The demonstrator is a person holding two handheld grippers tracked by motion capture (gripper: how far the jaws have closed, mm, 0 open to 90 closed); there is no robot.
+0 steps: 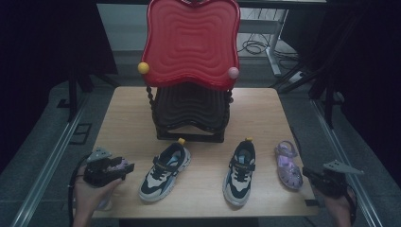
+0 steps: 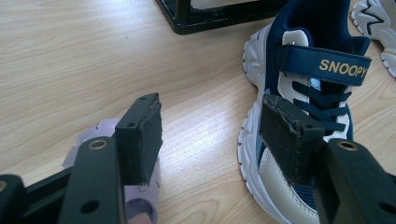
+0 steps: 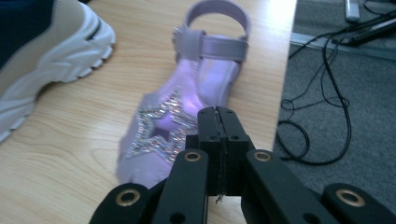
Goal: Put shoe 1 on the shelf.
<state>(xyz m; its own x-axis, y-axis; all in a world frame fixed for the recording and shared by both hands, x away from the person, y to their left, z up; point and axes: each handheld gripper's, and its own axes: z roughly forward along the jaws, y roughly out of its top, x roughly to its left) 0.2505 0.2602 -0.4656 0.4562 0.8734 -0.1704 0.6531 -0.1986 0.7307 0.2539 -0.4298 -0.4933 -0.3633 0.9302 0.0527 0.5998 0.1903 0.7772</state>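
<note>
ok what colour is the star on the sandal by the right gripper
Silver glitter on the lilac sandal; the right gripper view shows it best.

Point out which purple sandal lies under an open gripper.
The purple sandal at the table's left edge, beneath the open left gripper; the other sandal lies by the shut right gripper.

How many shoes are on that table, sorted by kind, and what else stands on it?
Navy and white sneakers: 2, one left of the other
Purple sandals: 2, one near the table's right edge, one under the left gripper
Red and black tiered rack: 1
Total: 5
</note>
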